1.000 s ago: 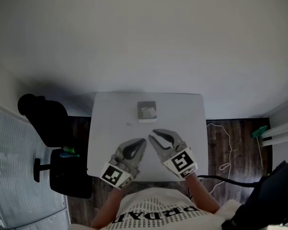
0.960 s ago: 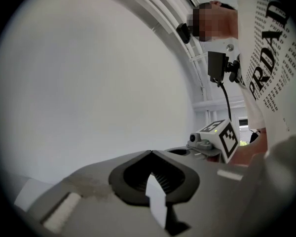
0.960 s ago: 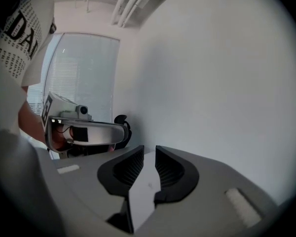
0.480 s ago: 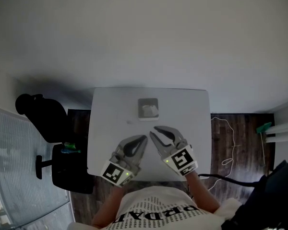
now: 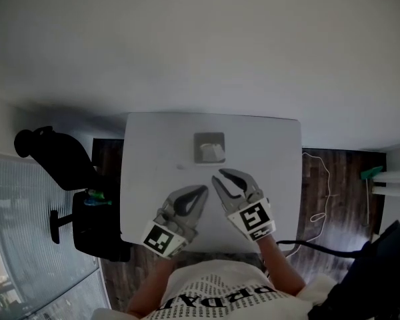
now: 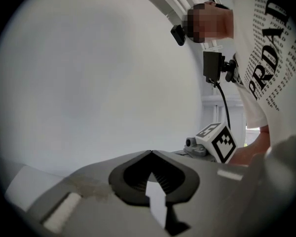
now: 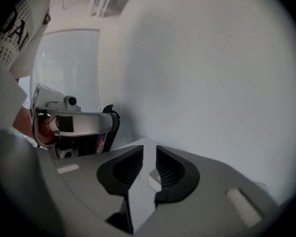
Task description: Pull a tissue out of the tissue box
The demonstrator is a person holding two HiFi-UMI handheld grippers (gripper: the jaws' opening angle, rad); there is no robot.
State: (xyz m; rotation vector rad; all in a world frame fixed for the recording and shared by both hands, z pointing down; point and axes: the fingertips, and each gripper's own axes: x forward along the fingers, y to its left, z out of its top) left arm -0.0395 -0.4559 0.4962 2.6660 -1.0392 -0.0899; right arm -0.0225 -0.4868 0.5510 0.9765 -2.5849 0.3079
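Observation:
The grey tissue box [image 5: 210, 147], with a white tissue poking from its top, stands near the far middle of the white table [image 5: 273, 145]. My right gripper [image 5: 221, 175] hovers just short of the box, pointing at it. Its jaws have just been opening and stand slightly apart with nothing between them. In the right gripper view [image 7: 149, 152] a pale corner of the box [image 7: 155, 177] shows beyond the gap. My left gripper [image 5: 203, 189] is beside it, a little nearer me, jaws shut with the tips touching [image 6: 151, 152] and nothing held.
A black office chair [image 5: 53, 159] and a dark stool [image 5: 93, 225] stand left of the table. A white cable [image 5: 320, 192] lies on the wooden floor to the right. The right gripper's marker cube [image 6: 217, 141] shows in the left gripper view.
Both grippers have moved a little forward over the table toward the tissue box. The right jaws stand slightly wider apart. The head camera has shifted as well.

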